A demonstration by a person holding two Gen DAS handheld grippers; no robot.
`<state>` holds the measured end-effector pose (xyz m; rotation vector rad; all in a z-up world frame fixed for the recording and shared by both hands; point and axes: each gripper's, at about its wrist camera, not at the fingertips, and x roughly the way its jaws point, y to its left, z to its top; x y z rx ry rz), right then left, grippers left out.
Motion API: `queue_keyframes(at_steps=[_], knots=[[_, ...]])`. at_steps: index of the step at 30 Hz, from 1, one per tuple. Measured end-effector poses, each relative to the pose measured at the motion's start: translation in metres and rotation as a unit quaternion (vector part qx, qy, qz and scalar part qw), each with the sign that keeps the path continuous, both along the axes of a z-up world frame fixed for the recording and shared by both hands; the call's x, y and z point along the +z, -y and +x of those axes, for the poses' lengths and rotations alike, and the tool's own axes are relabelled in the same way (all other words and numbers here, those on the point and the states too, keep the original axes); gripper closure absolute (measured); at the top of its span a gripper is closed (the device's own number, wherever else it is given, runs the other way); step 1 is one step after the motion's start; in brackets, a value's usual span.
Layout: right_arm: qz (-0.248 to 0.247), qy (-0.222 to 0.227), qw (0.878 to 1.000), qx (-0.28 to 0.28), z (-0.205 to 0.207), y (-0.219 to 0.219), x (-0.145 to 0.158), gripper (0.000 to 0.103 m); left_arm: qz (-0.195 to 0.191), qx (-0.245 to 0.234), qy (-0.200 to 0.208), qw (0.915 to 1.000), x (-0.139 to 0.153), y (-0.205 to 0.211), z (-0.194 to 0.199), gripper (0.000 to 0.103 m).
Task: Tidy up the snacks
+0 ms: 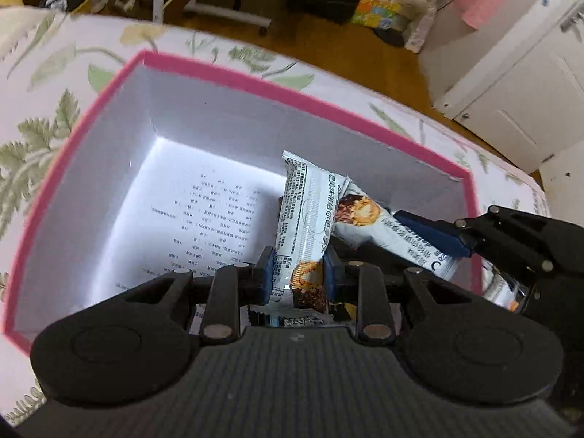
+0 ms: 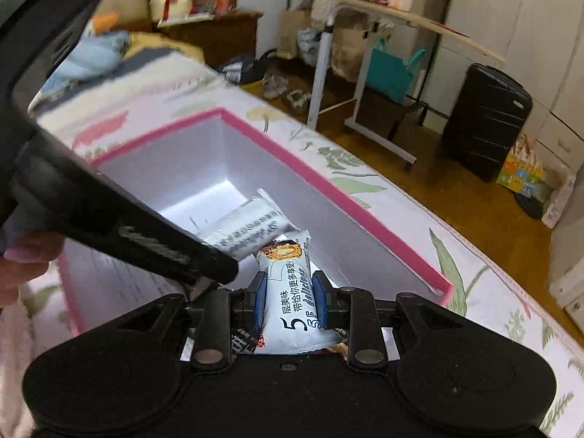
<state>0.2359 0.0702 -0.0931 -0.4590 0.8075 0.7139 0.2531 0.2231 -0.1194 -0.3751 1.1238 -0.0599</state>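
closest in, left tongs (image 1: 298, 273) clamped on one white snack bar (image 1: 304, 230), right tongs (image 2: 288, 299) pinching a second bar (image 2: 288, 303), both bars hanging over the open pink box (image 1: 120, 80) on the floral bed (image 1: 43, 109). looks barely started: only printed paper (image 1: 204, 226) visible inside, both drops left. beyond that, just bedroom clutter.

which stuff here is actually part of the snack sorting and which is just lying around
Job:
pink box
left gripper shut on left snack bar
right gripper shut on right snack bar

Lying about:
black suitcase
teal bag
rolling table
shoes
floral bedspread
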Motion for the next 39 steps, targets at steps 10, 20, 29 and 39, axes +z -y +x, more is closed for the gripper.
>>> queue_keyframes(at_steps=[10,20,29,39], knots=[[0.007,-0.004,1.000,0.017,-0.007,0.011,0.000,0.051,-0.002,0.009,-0.004,1.0000,-0.016,0.009,-0.007,0.060],[0.117,-0.002,0.992,-0.042,-0.077,0.101,0.052,0.050,0.050,-0.068,0.086,0.9926,0.052,0.026,-0.073,0.058],[0.166,-0.050,0.976,-0.133,-0.107,0.171,0.047,0.047,0.022,-0.123,0.119,0.9850,0.081,0.069,-0.132,0.060],[0.214,-0.133,0.945,-0.208,-0.103,0.221,-0.007,0.046,-0.022,-0.111,0.119,0.9864,0.042,0.100,-0.160,0.064]])
